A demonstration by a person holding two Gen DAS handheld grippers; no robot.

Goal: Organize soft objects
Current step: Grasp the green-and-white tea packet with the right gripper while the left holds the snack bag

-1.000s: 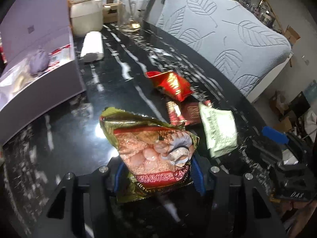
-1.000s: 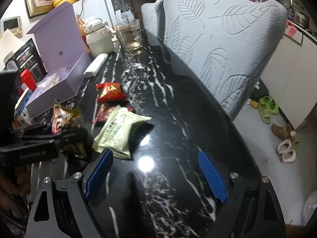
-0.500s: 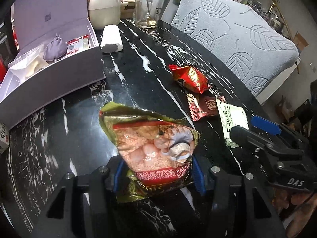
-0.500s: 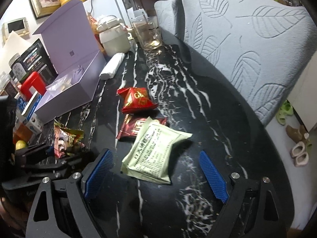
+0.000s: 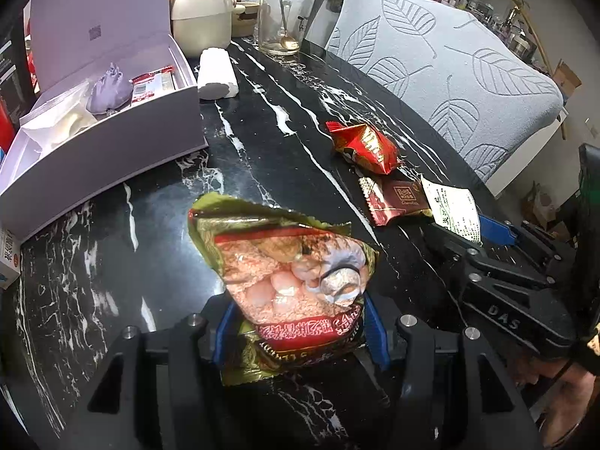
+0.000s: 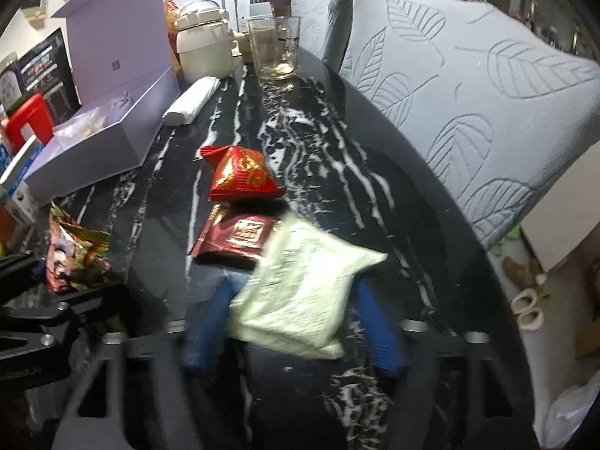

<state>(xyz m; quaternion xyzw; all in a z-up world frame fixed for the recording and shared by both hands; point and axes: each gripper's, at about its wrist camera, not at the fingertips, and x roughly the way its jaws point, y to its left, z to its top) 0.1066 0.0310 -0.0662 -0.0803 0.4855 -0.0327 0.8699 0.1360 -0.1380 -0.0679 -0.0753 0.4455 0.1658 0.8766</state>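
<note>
My right gripper [image 6: 292,322] has advanced: the pale packet [image 6: 296,288], ahead 1 second ago, now sits between its open jaws. My left gripper [image 5: 296,326] still pinches the snack bag [image 5: 288,273] near the box [image 5: 112,157].

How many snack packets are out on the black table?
4: gold packet in the left gripper, pale green packet between the right gripper fingers, red packet, brown chocolate packet beside it.

Black desk [image 5: 262,157] veined with white marble streaks. Gold-edged snack bag [image 5: 292,281] printed in pink and red. Bright red packet [image 5: 365,146] with gold lettering. Dark maroon chocolate wrapper [image 5: 397,202]. Pale green pouch [image 6: 300,288]. Lilac box [image 5: 112,157]. Pale grey chair [image 5: 442,75] embossed with leaf outlines. Blue-padded black fingers [image 5: 369,324].
</note>
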